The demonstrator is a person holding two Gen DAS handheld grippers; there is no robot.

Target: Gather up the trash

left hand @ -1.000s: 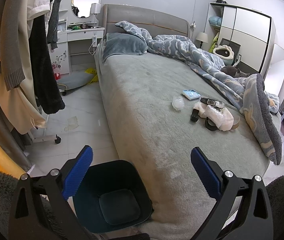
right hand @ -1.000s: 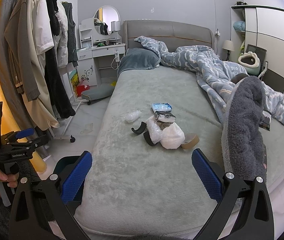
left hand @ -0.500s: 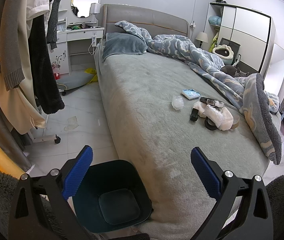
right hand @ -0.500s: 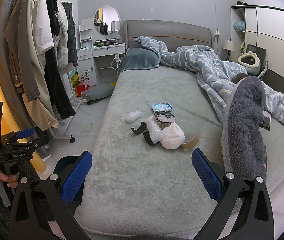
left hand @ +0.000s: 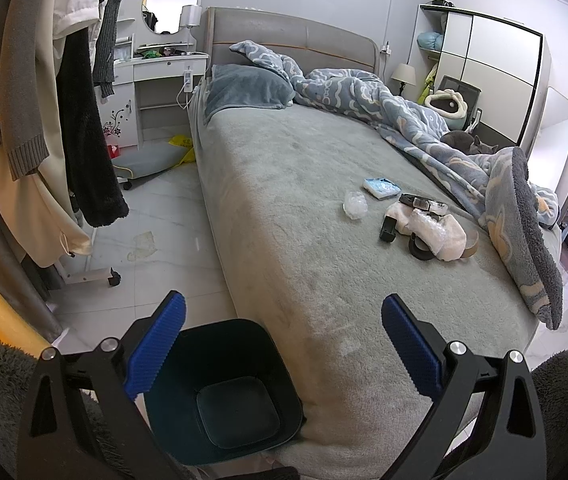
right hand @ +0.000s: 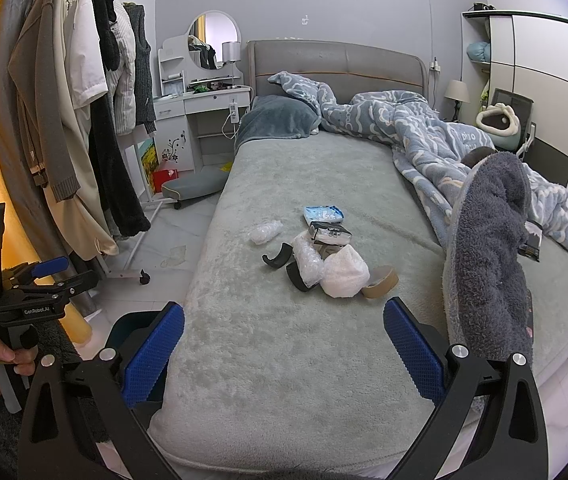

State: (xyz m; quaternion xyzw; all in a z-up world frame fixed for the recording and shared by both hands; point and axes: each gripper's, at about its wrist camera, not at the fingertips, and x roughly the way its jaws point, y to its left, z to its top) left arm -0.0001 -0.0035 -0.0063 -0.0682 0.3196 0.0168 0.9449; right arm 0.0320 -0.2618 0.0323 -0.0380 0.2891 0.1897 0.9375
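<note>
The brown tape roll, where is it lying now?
In the right wrist view the brown tape roll lies on the grey bed, right of the white crumpled bag.

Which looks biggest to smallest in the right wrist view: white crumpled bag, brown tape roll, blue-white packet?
1. White crumpled bag, clearly largest.
2-3. Brown tape roll and blue-white packet look alike; the packet lies farther from the camera, so unranked.

White lettering "GenRobot.AI" stands on the black body of the left gripper [right hand: 50, 276], seen left of the right gripper's fingers [right hand: 156, 350]. Its smaller side label is too small to read.
</note>
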